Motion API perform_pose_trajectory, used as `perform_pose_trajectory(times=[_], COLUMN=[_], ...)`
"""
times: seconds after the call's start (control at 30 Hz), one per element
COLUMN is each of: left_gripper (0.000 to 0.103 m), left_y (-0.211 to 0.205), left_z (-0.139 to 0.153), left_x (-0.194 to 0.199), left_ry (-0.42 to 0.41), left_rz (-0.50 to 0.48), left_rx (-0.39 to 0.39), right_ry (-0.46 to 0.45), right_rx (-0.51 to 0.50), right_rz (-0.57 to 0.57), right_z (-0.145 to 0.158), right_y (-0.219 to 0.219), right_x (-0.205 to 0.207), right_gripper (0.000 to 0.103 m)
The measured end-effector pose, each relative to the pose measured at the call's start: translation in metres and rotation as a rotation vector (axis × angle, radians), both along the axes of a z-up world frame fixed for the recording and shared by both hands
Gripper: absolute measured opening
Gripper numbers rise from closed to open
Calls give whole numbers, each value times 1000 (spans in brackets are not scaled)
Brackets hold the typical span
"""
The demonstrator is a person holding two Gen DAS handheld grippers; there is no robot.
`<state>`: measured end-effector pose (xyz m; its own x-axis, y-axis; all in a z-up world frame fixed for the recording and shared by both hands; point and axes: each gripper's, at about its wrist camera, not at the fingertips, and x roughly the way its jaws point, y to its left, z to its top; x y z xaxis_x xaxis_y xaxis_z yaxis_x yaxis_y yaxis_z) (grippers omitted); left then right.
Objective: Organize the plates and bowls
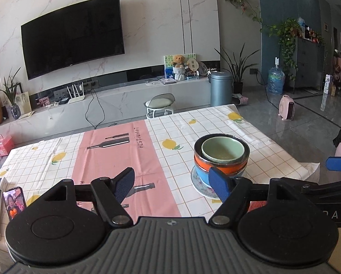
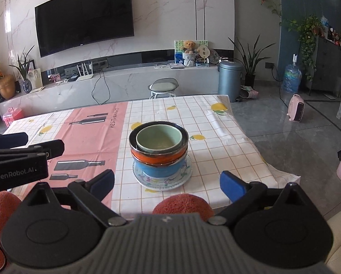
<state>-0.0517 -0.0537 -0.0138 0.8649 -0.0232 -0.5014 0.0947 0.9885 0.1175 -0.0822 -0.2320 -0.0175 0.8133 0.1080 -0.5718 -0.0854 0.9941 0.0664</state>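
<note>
One stack stands on the table: a pale green bowl (image 2: 158, 139) nested in an orange bowl with a dark rim (image 2: 158, 157), on a blue bowl (image 2: 158, 170), on a patterned white plate (image 2: 162, 181). The same stack shows in the left wrist view, green bowl (image 1: 221, 148) on top, plate (image 1: 202, 186) at the bottom. My left gripper (image 1: 174, 182) is open and empty, left of the stack, its right fingertip in front of the plate. My right gripper (image 2: 168, 182) is open and empty, held back near the table's front edge, facing the stack.
The table carries a lemon-check cloth (image 2: 216, 137) with a pink mat (image 2: 90, 132). A phone (image 1: 14, 203) and a box lie at the table's left front corner. Red cushions (image 2: 182, 205) sit below my right gripper. The table's right edge drops to a grey floor (image 2: 296, 141).
</note>
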Motion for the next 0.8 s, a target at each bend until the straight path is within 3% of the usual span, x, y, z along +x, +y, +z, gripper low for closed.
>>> perform_pose_trajectory(times=[0.27,0.8], left_gripper=[87,87], left_y=[-3,-1], left_z=[-12,-19], left_x=[-18,-25], left_ry=[22,43], left_rz=[10,23], left_rx=[62,66], right_ry=[25,1], right_rx=[-12,-6], right_rz=[-17,-15], right_z=[-4,-4], right_y=[6,10], right_x=[-19,-34], right_gripper=[97,98])
